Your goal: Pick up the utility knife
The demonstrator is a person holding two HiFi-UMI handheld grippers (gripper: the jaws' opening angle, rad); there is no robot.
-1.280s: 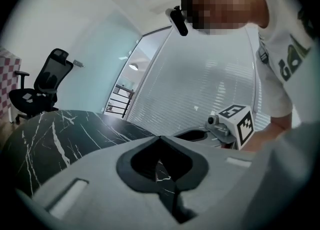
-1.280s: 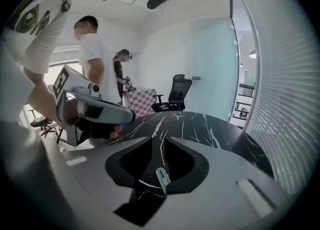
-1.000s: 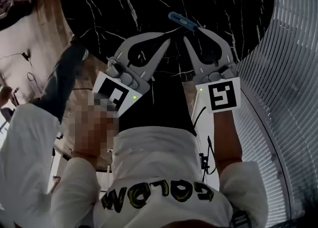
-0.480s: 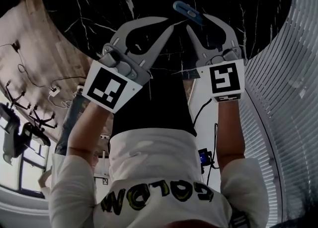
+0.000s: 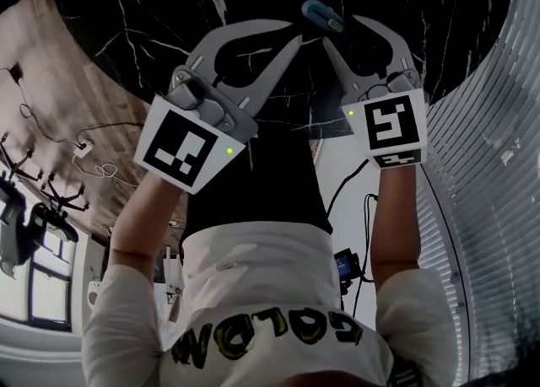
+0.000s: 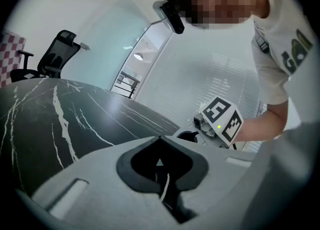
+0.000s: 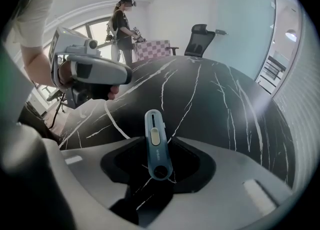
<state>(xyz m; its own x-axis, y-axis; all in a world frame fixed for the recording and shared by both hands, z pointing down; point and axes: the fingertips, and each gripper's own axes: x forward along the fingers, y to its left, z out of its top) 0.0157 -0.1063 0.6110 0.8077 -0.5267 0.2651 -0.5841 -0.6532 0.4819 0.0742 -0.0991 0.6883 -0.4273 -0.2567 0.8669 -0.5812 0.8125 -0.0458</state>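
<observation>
A blue utility knife (image 5: 323,16) lies flat on the black marble table (image 5: 152,6). In the right gripper view the knife (image 7: 154,134) shows lengthwise, its round end nearest the camera. My right gripper (image 5: 340,29) tilts down over it. The jaws have just been opening and now stand wide to either side of the knife, and the pads do not press on it. My left gripper (image 5: 291,33) hovers just left of the knife with its tips together and nothing between them. In its own view the left gripper (image 6: 160,138) points out across the bare tabletop.
The round table's edge curves past a ribbed white wall (image 5: 494,124) on the right. Cables (image 5: 84,153) lie on the wooden floor to the left. Beyond the table stand an office chair (image 7: 200,38) and another person (image 7: 122,18).
Both grippers have sunk toward the table. The right jaws have spread and now flank the knife's near end. A person at the left of the head view is gone.
</observation>
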